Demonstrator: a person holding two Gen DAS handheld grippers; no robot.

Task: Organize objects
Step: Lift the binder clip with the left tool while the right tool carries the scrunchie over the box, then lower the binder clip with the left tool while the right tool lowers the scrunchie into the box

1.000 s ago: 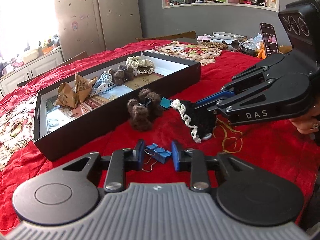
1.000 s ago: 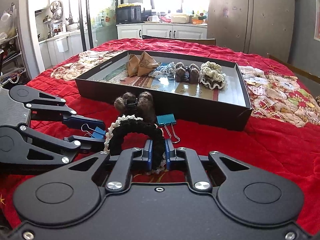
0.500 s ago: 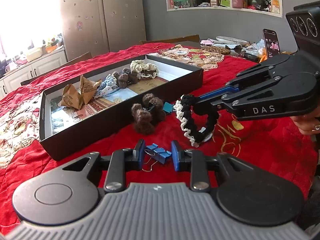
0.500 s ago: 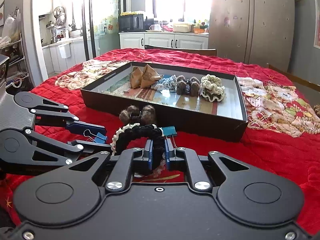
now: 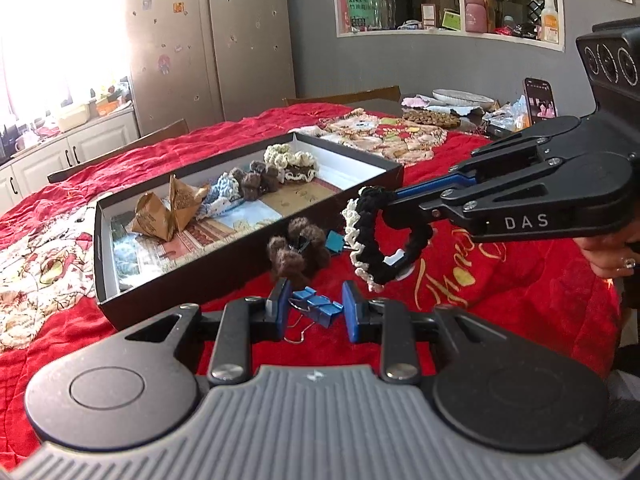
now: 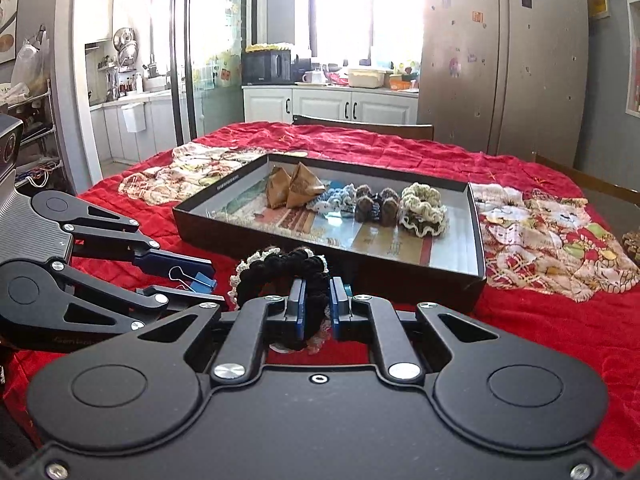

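Note:
My right gripper [image 6: 316,304] is shut on a black crocheted scrunchie with a cream edge [image 6: 280,268] and holds it in the air near the front wall of the black tray [image 6: 476,236]; it also shows in the left wrist view [image 5: 372,240]. My left gripper [image 5: 314,308] is low over the red cloth with a blue binder clip [image 5: 318,309] between its fingers; the jaws stand apart and I cannot see them touch the clip. A brown pom-pom hair tie [image 5: 298,254] and a teal binder clip [image 5: 334,242] lie in front of the tray [image 5: 248,256].
The tray holds two brown paper packets [image 6: 294,184], a blue scrunchie [image 6: 336,200], a brown pom-pom tie [image 6: 376,208] and a cream scrunchie [image 6: 424,212]. Patterned cloths [image 6: 552,236] lie on the red tablecloth. A phone [image 5: 540,98] and dishes stand at the far right.
My right gripper has lifted the black scrunchie off the cloth and carried it up toward the tray. Both views have risen; the clip stays between my left fingers.

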